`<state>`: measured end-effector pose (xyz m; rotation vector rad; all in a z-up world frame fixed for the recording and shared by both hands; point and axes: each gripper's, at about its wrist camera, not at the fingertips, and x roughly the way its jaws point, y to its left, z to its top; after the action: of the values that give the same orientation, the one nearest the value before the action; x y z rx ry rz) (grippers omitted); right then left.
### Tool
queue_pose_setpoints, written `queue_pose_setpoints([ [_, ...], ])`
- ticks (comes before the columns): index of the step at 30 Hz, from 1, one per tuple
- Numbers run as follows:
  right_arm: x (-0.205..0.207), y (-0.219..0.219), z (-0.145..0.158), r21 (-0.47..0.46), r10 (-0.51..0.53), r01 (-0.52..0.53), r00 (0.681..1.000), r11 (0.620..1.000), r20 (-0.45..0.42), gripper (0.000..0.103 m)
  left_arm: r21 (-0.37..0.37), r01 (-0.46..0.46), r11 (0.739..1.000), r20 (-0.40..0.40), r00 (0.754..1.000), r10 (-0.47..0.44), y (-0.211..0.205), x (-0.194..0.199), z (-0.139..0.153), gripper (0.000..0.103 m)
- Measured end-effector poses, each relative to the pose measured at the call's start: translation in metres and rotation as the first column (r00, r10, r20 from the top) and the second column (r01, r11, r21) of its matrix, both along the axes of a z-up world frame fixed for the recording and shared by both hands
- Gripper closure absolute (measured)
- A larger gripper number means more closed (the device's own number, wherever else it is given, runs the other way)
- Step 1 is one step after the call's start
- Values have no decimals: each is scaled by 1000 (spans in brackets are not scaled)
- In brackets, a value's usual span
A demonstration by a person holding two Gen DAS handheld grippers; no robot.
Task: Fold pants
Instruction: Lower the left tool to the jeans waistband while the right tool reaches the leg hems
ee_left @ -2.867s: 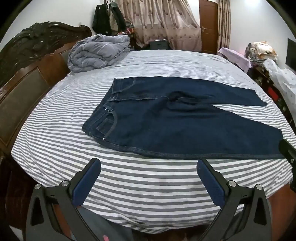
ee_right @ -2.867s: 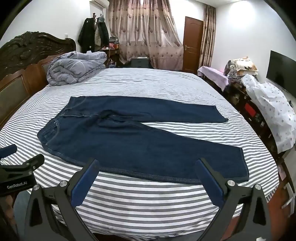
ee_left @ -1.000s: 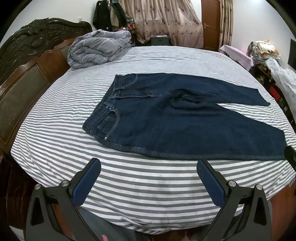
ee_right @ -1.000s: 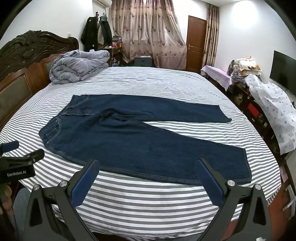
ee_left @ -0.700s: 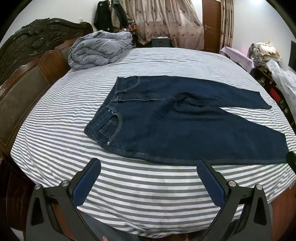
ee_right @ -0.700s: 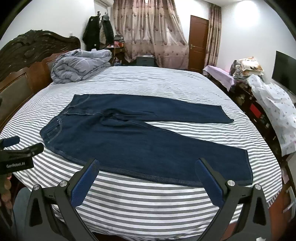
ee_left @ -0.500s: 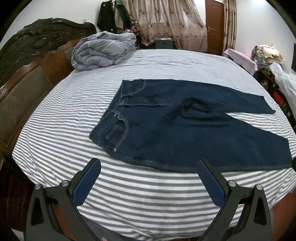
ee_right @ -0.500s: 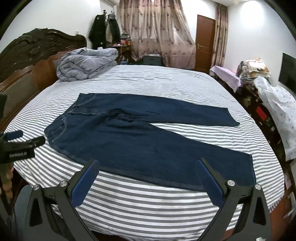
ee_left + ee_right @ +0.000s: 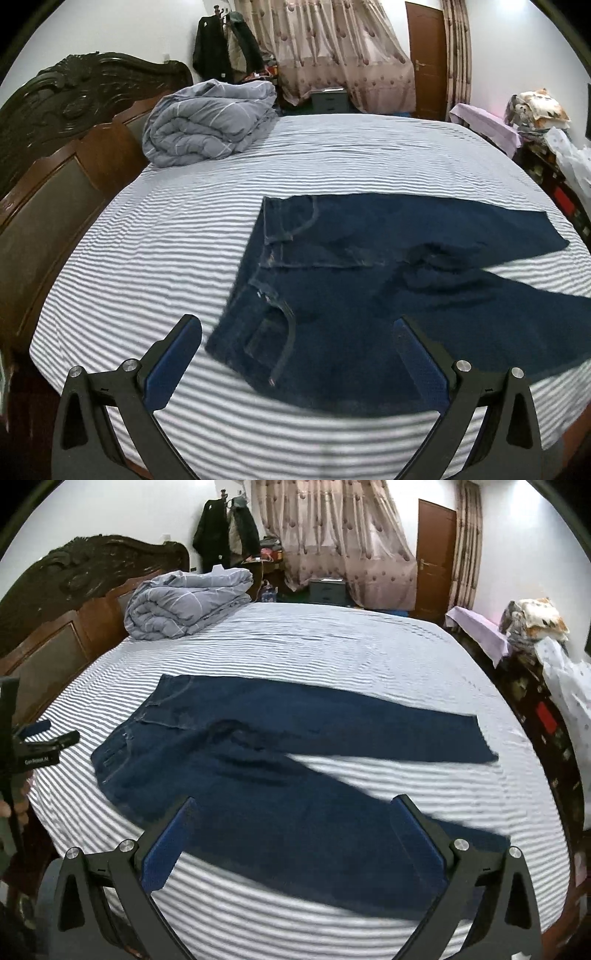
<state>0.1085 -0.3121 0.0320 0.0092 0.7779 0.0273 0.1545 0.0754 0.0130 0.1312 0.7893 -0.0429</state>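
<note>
Right gripper (image 9: pixel 295 830) gapes wide above spread pants (image 9: pixel 258 775).

- The striped bed (image 9: pixel 177 236) lies bare on every side of the jeans (image 9: pixel 369 280), with open room along its near edge.
- A folded quilt (image 9: pixel 210 123) fills the far corner by the headboard (image 9: pixel 55 177).
- Cluttered furniture (image 9: pixel 535 686) crowds the bed's right side.

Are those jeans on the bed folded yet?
No, spread out. The jeans lie flat on the striped bed, both legs splayed apart.
</note>
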Motion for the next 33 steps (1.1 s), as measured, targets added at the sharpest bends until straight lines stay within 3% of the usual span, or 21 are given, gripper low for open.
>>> queue_pose_setpoints([
  [8, 74, -10, -1, -81, 29, -32, 999, 996, -44, 1, -9, -28, 1000, -54, 998, 28, 19, 83, -18, 14],
  [13, 119, 5, -29, -107, 48, -58, 995, 993, -87, 2, -42, -34, 999, -81, 996, 31, 19, 129, -41, 15],
  [21, 211, 26, -74, -41, 167, -177, 968, 983, -187, 14, -57, -3, 998, -115, 993, -3, 19, 205, -68, 16],
  [24, 254, 19, -79, -5, 224, -229, 955, 973, -197, 15, -94, 13, 996, -106, 994, -23, 35, 251, -73, 16],
  [26, 282, 13, -82, 22, 245, -246, 948, 969, -204, 17, -73, 6, 997, -96, 995, -13, 45, 278, -80, 16],
  [33, 388, -8, -115, 73, 337, -330, 902, 941, -270, 21, -139, 94, 986, -165, 979, -117, 63, 349, -124, 16],
])
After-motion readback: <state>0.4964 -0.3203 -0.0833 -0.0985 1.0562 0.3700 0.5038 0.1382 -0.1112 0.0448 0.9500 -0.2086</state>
